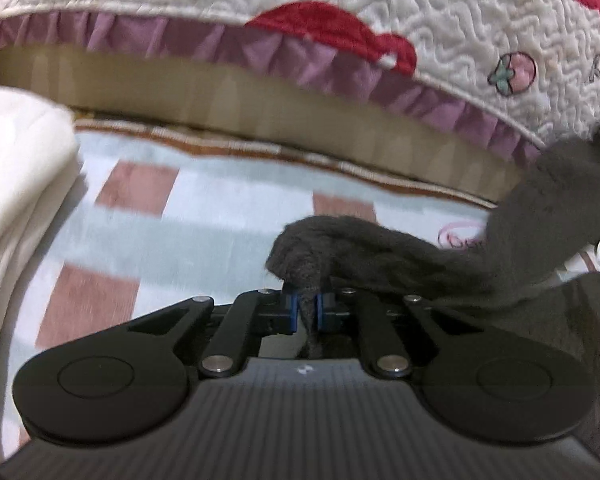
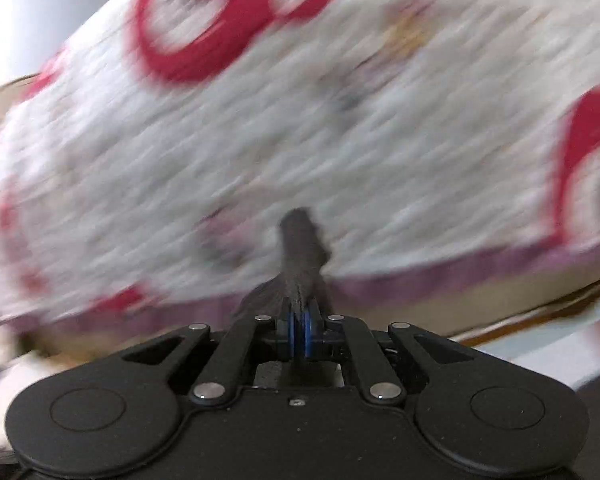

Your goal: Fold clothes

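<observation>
**Two wrist cameras, low over the bed, both facing the quilted cover**

The left wrist camera sits just behind the left gripper (image 1: 305,312), looking forward along its blue-padded fingers, close above a pale blue and pink checked sheet (image 1: 204,216). Ahead of the claw rises a cream quilted cover with red patches and a purple ruffle (image 1: 440,36).

The right wrist camera looks from behind the right gripper (image 2: 299,338), tilted, with the same cover (image 2: 260,152) filling the view ahead, blurred. Both views share that cover and the dark grey fuzzy garment (image 1: 380,252) (image 2: 300,256) rising from each claw.
</observation>
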`<state>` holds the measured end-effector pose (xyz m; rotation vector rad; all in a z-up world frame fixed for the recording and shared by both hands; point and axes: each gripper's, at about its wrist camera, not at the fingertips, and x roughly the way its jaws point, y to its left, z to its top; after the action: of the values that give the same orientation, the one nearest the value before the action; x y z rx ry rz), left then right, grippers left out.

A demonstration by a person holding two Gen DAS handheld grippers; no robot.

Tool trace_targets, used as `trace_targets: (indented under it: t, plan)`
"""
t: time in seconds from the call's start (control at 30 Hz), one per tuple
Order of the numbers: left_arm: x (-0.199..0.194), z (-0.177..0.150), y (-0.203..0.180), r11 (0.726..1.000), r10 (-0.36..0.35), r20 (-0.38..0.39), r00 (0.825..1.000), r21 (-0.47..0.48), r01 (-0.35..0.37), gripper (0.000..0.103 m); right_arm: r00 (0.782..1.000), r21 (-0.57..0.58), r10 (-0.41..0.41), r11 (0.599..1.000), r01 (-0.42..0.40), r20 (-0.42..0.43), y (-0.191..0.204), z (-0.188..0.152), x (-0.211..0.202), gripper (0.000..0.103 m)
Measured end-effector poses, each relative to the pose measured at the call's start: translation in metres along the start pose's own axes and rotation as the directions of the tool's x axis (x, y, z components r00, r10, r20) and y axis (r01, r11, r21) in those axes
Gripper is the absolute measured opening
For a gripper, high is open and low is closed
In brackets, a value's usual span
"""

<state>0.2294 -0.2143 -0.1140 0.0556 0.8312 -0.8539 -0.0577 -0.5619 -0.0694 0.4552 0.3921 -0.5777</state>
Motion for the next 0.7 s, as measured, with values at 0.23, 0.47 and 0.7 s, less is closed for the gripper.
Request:
trace_targets:
  t: [0.23,0.47,0.7]
  plan:
    - [0.023,0.03,-0.006,0.992,0.09,0.04,0.995,0.085,-0.094,0.007,0.954,-0.033,-0.284,0.959,0.282,-0.097,-0.051,-0.023,0.007,0.013]
    - [0.036,0.034,0.031,0.99,0.075,0.034,0.997,-0.12,-0.07,0.03,0.908,-0.022,-0.383,0.923,0.385,-0.171,-0.075,-0.048,-0.009,0.023]
    - [-0.005,0.035,0.04,0.985,0.147,0.041,0.988,-0.096,-0.142,0.037,0.952,0.091,-0.219,0.966,0.243,-0.214,-0.057,-0.074,-0.059,0.027]
